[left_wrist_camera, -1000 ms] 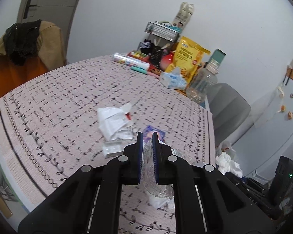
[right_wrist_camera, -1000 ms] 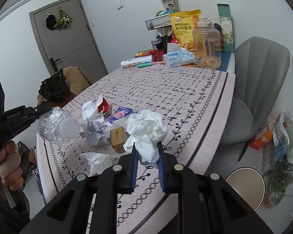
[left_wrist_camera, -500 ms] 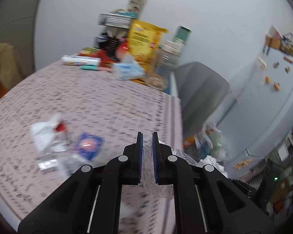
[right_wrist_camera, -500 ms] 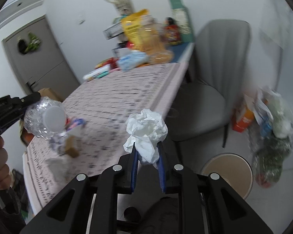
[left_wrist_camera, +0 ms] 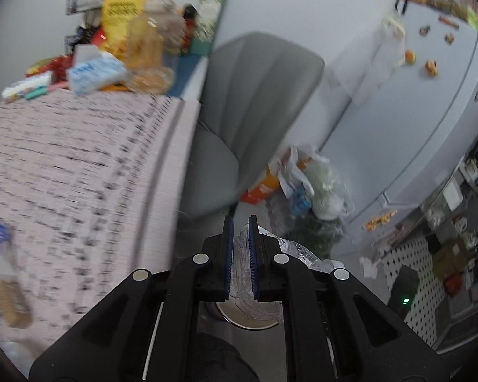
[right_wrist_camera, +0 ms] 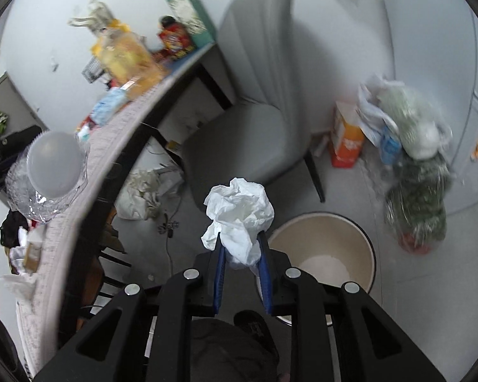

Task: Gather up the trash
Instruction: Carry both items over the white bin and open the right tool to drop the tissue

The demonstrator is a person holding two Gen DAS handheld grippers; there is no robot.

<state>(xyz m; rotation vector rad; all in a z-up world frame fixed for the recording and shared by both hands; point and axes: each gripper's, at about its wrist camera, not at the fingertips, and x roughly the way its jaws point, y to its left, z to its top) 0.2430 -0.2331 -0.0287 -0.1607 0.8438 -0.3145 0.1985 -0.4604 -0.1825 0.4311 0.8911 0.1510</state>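
My left gripper is shut on a crushed clear plastic bottle beyond the table's edge, above the floor; the round trash bin shows partly below it. The bottle, with its white cap, also shows at the left of the right wrist view. My right gripper is shut on a crumpled white tissue and holds it just left of the beige trash bin on the floor.
The table with the patterned pink cloth carries leftover wrappers and groceries at the back. A grey chair stands by it. Filled bags and an orange carton sit on the floor by the fridge.
Both grippers have swung right, away from the table and down toward the floor. The trash bin has come close under the right gripper. Both still hold their loads.
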